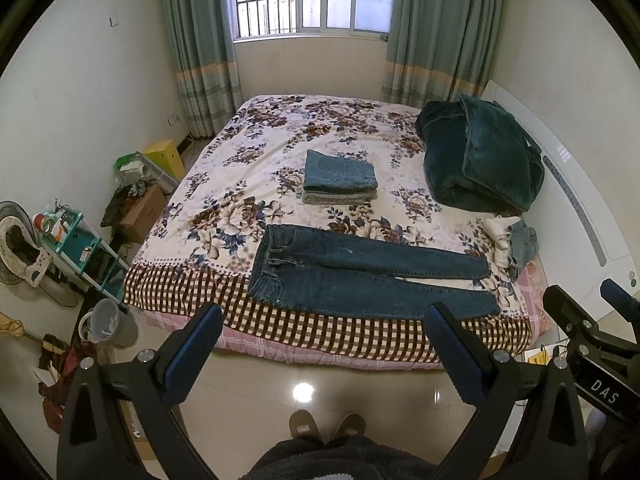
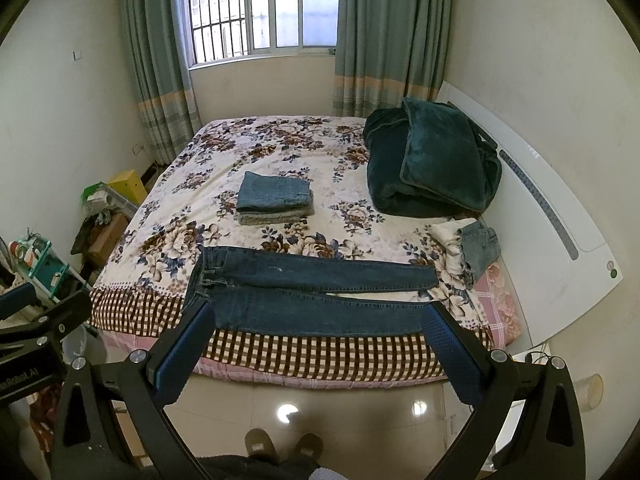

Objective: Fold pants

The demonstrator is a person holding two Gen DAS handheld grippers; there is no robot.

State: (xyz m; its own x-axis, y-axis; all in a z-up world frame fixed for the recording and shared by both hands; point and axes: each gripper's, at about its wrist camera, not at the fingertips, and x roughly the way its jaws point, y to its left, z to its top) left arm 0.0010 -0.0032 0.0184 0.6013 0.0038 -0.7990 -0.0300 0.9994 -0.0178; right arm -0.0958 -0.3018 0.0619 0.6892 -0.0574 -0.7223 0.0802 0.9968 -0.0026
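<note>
Left gripper (image 1: 324, 344): was held above the floor short of the bed's near edge; fingers were spread wide, nothing between them.
Waistband (image 1: 266, 264): lay at the left end of the dark jeans, near the checked border; a one-sided grab here was judged likely to drag the whole garment off square.
Dark jeans (image 1: 360, 276): were laid flat across the near edge of the bed (image 1: 280, 128), unfolded, legs running to the right with a narrow gap between them.
Folded stack (image 1: 340, 178): was set well behind the jeans; a long sweep of cloth was judged able to disturb it.
Leg hems (image 1: 486, 284): lay at the right end, near a small heap of clothes (image 1: 516, 240); these were judged liable to be snagged together.
Right gripper (image 2: 320, 344): was held likewise short of the bed, fingers apart and empty; a shallow pinch was judged likely to take one layer only, or the bedsheet with it.
</note>
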